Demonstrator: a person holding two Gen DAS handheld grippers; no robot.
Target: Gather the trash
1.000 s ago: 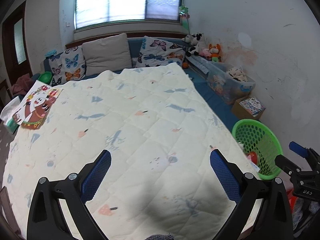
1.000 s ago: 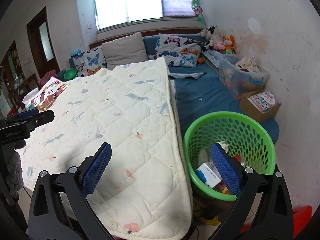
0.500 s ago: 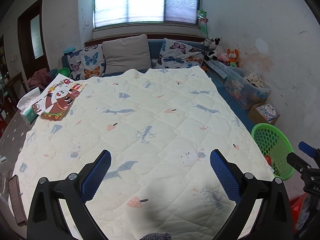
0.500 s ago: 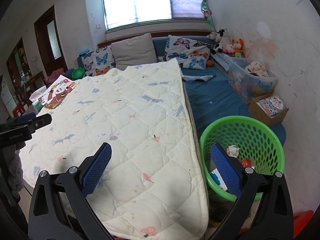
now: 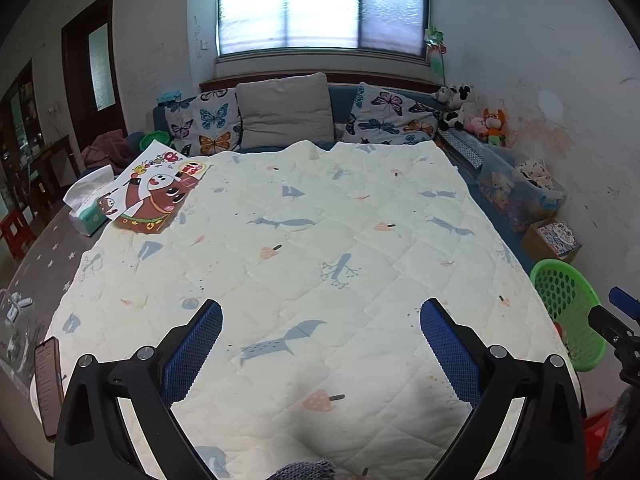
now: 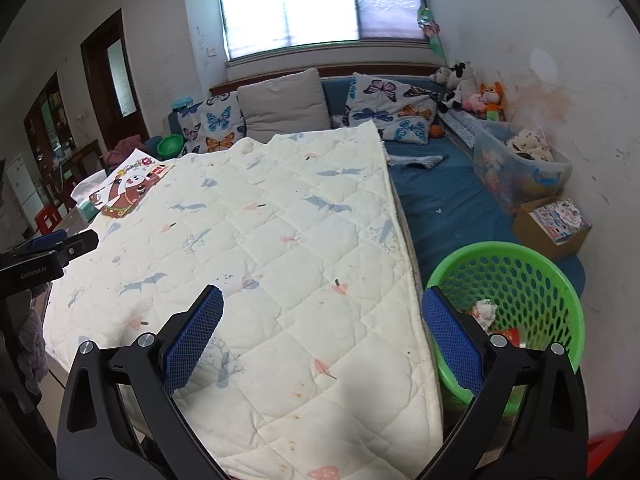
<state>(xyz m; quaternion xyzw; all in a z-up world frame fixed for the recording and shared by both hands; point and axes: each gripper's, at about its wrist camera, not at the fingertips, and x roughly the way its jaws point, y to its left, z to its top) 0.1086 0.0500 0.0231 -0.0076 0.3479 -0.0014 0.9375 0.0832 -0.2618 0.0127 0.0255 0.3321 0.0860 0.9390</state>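
Left claw point(image 5: 320, 320): spread wide and empty, hanging over the near end of the quilt point(image 5: 304, 240).
Right claw point(image 6: 322, 312): spread wide and empty too, over the quilt's right edge, its right finger in line with the green basket point(image 6: 516, 256).
Trash: what can be seen of it already lies in the basket, a crumpled white wad point(image 6: 485, 309) and a red scrap point(image 6: 510, 336), at the bed's right side on the blue mat point(image 6: 452, 204).
Quilt top: no loose scrap shows on it; only small brown stains and printed shapes. By my reading the collecting is finished or nearly so.
Risk 1: a printed mushroom or a stain could be taken for litter, and a claw closing there would pinch and drag the quilt.
Risk 2: the cartoon picture point(image 5: 154, 192) and the tissue pack point(image 5: 86, 206) at the far left corner are not clearly trash; grabbing them would bin something wanted.
Risk 3: the phone point(image 5: 47, 384) lies at the near left edge, close to the left claw; a sweep that way could knock it off.
Risk 4: the basket looks light and stands just beside the right claw, so a bump to the rim could tip it and spill the contents.
Unclear: whether more litter lies on the floor, hidden below the bed edge.
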